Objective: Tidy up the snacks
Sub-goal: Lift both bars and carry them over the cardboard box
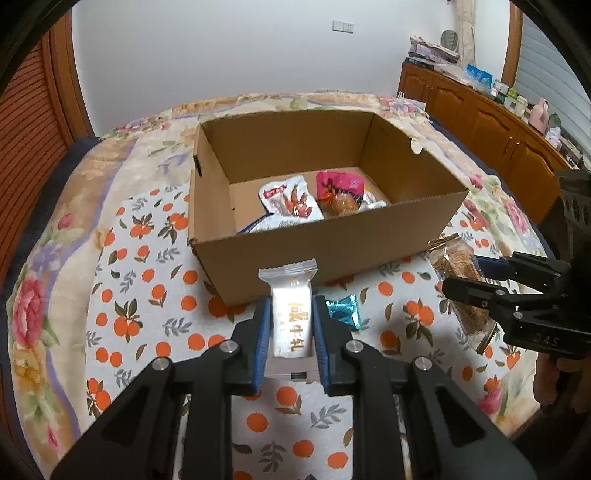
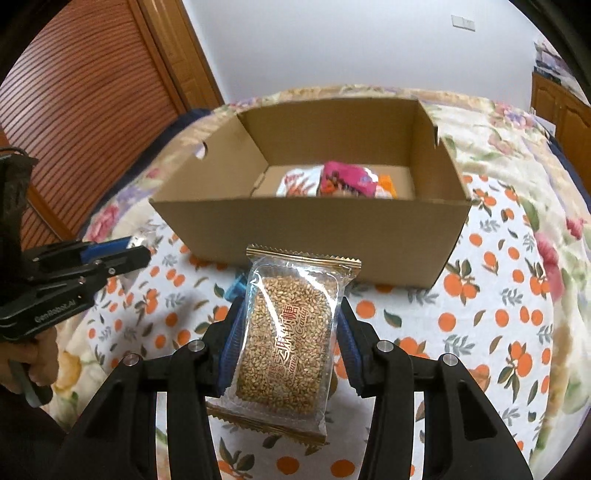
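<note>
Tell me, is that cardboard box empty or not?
Not empty. The open-topped cardboard box already holds several snack packets, including a white one and a pink one, on its floor.

Left tongs (image 1: 290,325) clamp white nougat packet (image 1: 291,314) before box (image 1: 325,240).

A plain white wall (image 1: 229,55) is running behind the scene, carrying a small white switch plate (image 1: 342,26) high up. On the left, a reddish-brown slatted wooden door (image 2: 85,74) is standing in an orange-brown wooden frame (image 2: 173,51). Along the right side, a low run of wooden cabinets (image 1: 480,125) with arched panel doors is holding a clutter of boxes, bags and small bottles (image 1: 513,98) on its top. Beside it, pale window blinds (image 1: 550,70) are letting in soft, even daylight. In the foreground, a flowered quilt (image 1: 44,280) is covering the surface, with a white cloth printed with oranges (image 1: 147,295) lying over it.
</note>
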A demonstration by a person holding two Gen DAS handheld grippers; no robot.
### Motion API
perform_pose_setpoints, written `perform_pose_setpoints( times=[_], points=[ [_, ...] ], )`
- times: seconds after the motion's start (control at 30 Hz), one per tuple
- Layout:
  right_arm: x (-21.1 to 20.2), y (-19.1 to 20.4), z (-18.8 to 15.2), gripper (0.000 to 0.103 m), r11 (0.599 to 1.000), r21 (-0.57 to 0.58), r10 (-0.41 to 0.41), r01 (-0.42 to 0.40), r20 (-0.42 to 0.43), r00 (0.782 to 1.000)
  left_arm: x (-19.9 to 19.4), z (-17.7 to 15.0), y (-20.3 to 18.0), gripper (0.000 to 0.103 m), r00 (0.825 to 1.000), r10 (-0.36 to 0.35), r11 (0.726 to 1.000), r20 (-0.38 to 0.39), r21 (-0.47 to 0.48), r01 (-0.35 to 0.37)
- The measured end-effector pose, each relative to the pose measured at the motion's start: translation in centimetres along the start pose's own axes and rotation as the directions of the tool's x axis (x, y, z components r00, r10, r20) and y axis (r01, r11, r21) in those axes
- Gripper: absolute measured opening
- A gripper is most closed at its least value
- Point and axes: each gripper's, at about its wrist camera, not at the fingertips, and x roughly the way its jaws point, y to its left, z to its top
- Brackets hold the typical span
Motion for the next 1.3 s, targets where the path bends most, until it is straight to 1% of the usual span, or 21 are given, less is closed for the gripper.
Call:
perform_pose_setpoints(
  times=[0.13, 0.33, 0.47, 0.57, 0.67, 0.9, 1.03, 1.3],
  points=[
    [-0.8, 0.1, 0.7, 0.047, 1.0, -0.015, 0.004, -0.004, 0.028, 1.0, -0.2, 0.7, -0.6, 0.02, 1.0, 0.014, 1.0, 0.028, 0.011, -0.014],
    [-1.3, 0.0, 1.1, 0.047, 1.0, -0.024, 0.014, -0.012, 0.048, 0.999, -0.4, 1.9, -1.0, 0.02, 0.998, 0.014, 1.0, 0.065, 0.009, -0.015],
    [-1.3, 0.2, 1.5, 0.047, 0.999, -0.049, -0.004, 0.007, 0.063, 0.998, -0.2, 3.0, -1.1, 0.02, 0.996, 0.016, 1.0, 0.09, 0.0, -0.016],
    [-1.4, 0.1, 1.8, 0.047, 0.998, -0.062, -0.015, 0.02, 0.073, 0.997, 0.0, 3.9, -1.1, 0.02, 0.994, 0.002, 1.0, 0.106, -0.013, -0.001],
    [-1.4, -0.1, 2.3, 0.047, 0.998, -0.064, -0.019, 0.025, 0.084, 0.996, 0.2, 5.0, -1.4, 0.02, 0.992, -0.003, 1.0, 0.129, -0.005, 0.004],
    [-1.2, -1.1, 4.8, 0.047, 0.996, -0.073, -0.035, 0.045, 0.127, 0.991, 1.3, 8.0, -1.6, 0.02, 0.986, -0.004, 1.0, 0.167, 0.017, 0.001],
    [-0.5, -1.8, 6.1, 0.047, 0.991, -0.101, -0.071, 0.085, 0.133, 0.989, 2.3, 9.5, -1.1, 0.02, 0.985, 0.001, 1.0, 0.172, 0.009, -0.003],
    [1.1, -1.0, 8.8, 0.047, 0.976, -0.178, -0.097, 0.124, 0.153, 0.983, 3.4, 10.6, 0.1, 0.02, 0.985, 0.007, 1.0, 0.17, 0.006, -0.008]
  ],
)
